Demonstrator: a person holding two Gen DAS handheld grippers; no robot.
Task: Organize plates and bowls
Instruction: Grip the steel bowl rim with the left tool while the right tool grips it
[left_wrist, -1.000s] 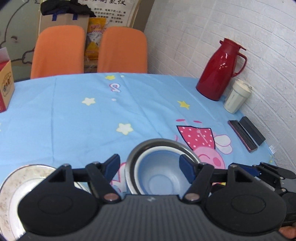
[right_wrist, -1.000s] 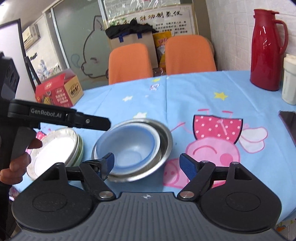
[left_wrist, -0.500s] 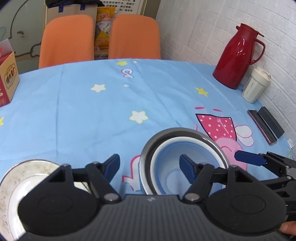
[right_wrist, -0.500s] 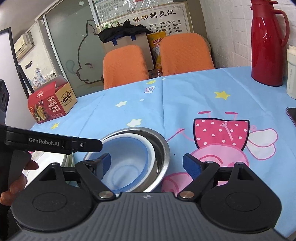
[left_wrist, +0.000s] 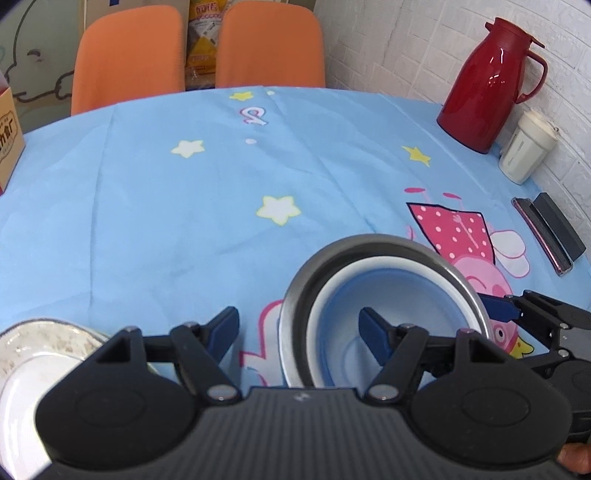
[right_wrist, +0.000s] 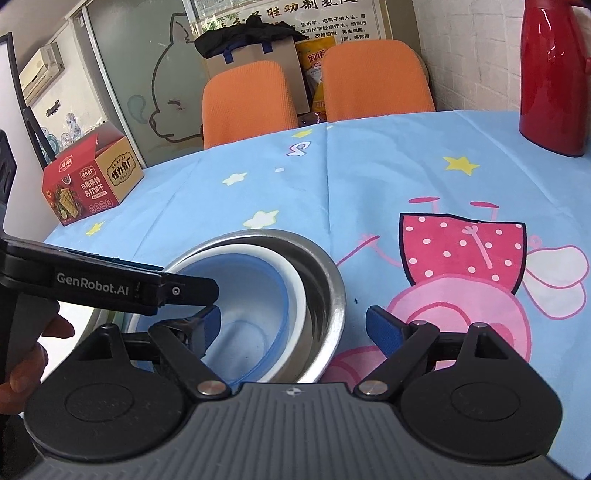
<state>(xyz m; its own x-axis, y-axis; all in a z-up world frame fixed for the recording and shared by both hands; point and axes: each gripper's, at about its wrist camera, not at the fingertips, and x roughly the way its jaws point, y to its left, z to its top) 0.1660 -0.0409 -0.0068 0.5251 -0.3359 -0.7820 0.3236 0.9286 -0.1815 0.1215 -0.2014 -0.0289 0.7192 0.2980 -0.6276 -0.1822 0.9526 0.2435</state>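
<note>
A blue bowl (left_wrist: 384, 306) sits nested inside a steel bowl (left_wrist: 332, 254) on the blue tablecloth; both also show in the right wrist view, blue bowl (right_wrist: 255, 295) in steel bowl (right_wrist: 328, 280). A white plate (left_wrist: 33, 362) with a speckled rim lies at the lower left. My left gripper (left_wrist: 299, 326) is open and straddles the bowls' left rim. My right gripper (right_wrist: 291, 325) is open and straddles their right rim. The right gripper's finger (left_wrist: 498, 308) shows at the bowls' right side.
A red thermos (left_wrist: 487, 85) and a cream cup (left_wrist: 524, 151) stand at the far right by the brick wall. A phone and dark case (left_wrist: 546, 229) lie near the right edge. A red snack box (right_wrist: 92, 177) sits at the left. Two orange chairs (left_wrist: 195, 48) stand behind the table.
Both grippers have closed in on the nested bowls from either side and dropped lower. Both stay open. The bowls and plate have not moved.
</note>
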